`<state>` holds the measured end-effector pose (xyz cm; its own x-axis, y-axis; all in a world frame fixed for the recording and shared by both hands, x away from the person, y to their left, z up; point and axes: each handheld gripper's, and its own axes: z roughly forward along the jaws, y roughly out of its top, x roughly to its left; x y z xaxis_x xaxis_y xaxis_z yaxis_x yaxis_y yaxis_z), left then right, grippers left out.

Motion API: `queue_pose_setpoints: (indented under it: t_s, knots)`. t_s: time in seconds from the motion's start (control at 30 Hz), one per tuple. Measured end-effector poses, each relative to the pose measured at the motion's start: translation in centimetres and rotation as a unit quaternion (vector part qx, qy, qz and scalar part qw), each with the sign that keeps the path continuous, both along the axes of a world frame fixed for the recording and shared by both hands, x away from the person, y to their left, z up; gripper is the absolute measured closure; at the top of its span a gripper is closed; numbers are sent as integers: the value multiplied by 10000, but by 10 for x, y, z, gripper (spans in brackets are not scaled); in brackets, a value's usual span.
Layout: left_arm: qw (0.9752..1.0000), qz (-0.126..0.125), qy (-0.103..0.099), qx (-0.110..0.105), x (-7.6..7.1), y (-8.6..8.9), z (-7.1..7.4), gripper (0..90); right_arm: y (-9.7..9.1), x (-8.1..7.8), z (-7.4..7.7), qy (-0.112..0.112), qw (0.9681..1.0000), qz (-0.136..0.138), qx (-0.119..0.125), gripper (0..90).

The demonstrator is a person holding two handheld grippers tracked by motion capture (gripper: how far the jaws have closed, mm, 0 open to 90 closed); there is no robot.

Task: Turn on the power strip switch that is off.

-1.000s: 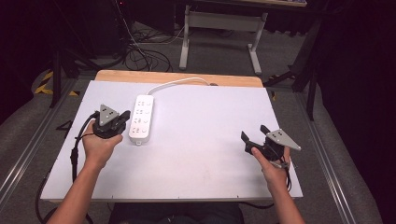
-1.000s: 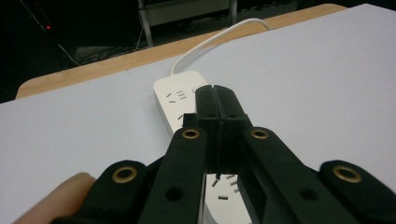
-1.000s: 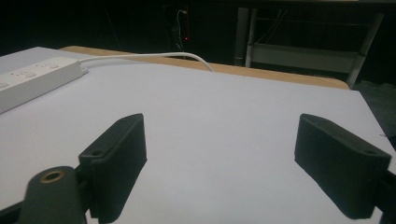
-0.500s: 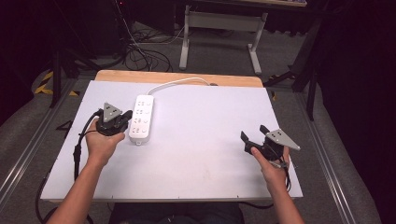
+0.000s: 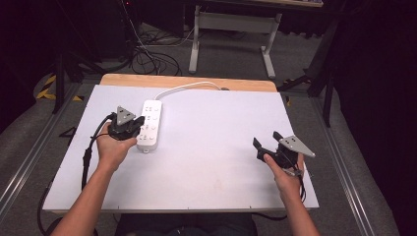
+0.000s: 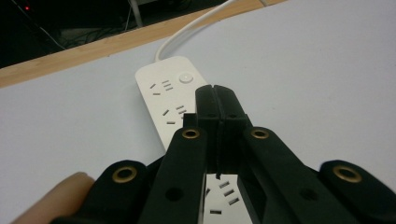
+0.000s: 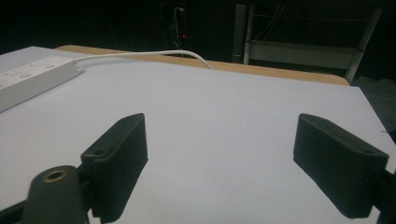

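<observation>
White power strip [image 5: 150, 125] lies far left on the bench [image 5: 221, 147]; left gripper [image 6: 216, 100], jaws closed, should press its button squarely. Right gripper [image 5: 265, 141] waits open, empty.

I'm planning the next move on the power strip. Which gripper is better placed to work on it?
Probably the left gripper: its shut fingers hover over the power strip. The right gripper, open, sits far across the table.

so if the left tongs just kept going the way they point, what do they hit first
Probably the white power strip: the left tongs, jaws shut, point along its top face towards the round button end. How high they sit above it is unclear.
</observation>
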<state>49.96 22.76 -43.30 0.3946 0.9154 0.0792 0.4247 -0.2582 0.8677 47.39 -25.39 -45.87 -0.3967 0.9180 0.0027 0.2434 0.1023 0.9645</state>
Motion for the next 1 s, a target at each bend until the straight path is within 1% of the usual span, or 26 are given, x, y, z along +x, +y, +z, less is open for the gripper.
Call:
queue_pose_setpoints:
  t_s: [0.03,0.07,0.13,0.23,0.43,0.47,0.63,0.67,0.73,0.93,1.0]
  knots:
    - [10000,-18,36,8,1,-1,-1,900,0,0,0,3,10000,-1,-4,181]
    - [10000,-24,31,39,2,-1,-1,900,0,0,0,7,10000,0,-6,182]
    - [10000,-41,65,23,3,-2,-1,900,0,0,0,10,10000,-1,1,182]
    - [10000,-37,65,27,3,-2,-2,900,-1,0,0,12,10000,-1,4,182]
    - [9998,-103,126,94,6,-4,-4,900,0,0,0,7,10000,-5,3,181]
    - [9998,-115,144,66,7,-5,-4,900,0,0,0,7,10000,-5,3,181]
    - [9996,-156,215,87,10,-9,-6,900,-1,0,0,15,10000,-8,11,182]
    - [9996,-168,239,65,11,-10,-7,900,-1,0,0,17,10000,-11,8,182]
    - [9994,-151,270,124,12,-11,-8,900,-1,0,0,16,10000,-18,8,181]
    - [9993,-142,334,89,16,-12,-10,900,-1,-1,0,24,10000,-26,14,181]
    - [9992,-139,368,118,18,-14,-11,900,-1,-1,0,19,10000,-30,10,181]
